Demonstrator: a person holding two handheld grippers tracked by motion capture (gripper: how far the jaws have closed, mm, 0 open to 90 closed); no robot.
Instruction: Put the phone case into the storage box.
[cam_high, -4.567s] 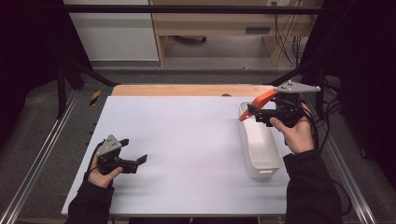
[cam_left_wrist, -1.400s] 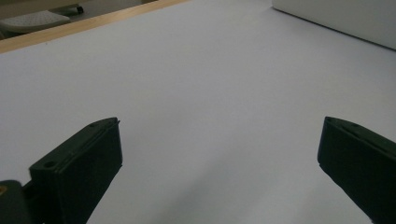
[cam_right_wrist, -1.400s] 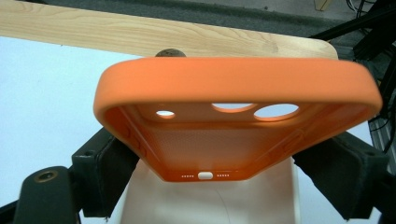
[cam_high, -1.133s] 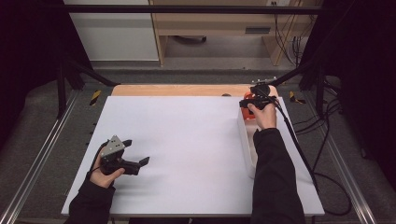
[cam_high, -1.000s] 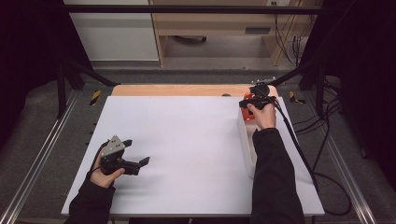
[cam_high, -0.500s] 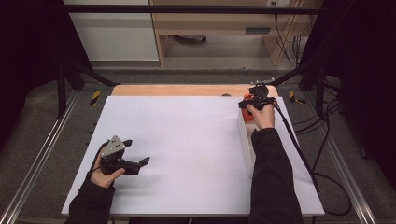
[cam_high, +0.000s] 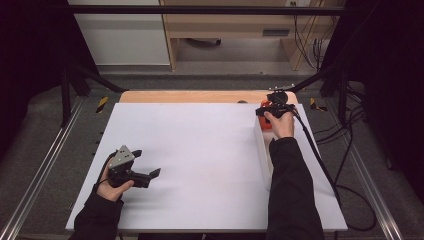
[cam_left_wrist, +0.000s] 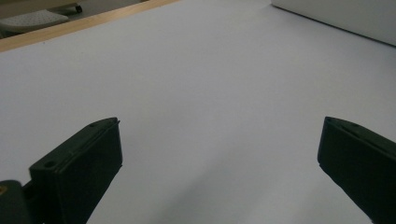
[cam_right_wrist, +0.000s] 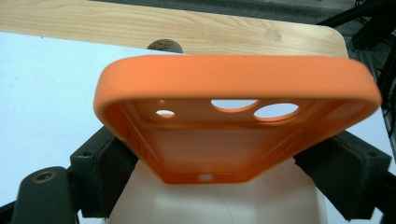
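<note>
Because the right tool (cam_right_wrist: 224, 154) pinches only the near end of the orange phone case (cam_right_wrist: 233, 116) and its jaws have just been opening, the case may slip onto the white container (cam_high: 262, 150) below, while the left tool (cam_left_wrist: 219, 177) gapes wide and empty.

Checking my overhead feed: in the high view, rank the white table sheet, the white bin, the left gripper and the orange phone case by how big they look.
1. white table sheet
2. white bin, partly hidden by the sleeve
3. left gripper with its body
4. orange phone case, a sliver showing under the right gripper, so its real size may rank higher
</note>
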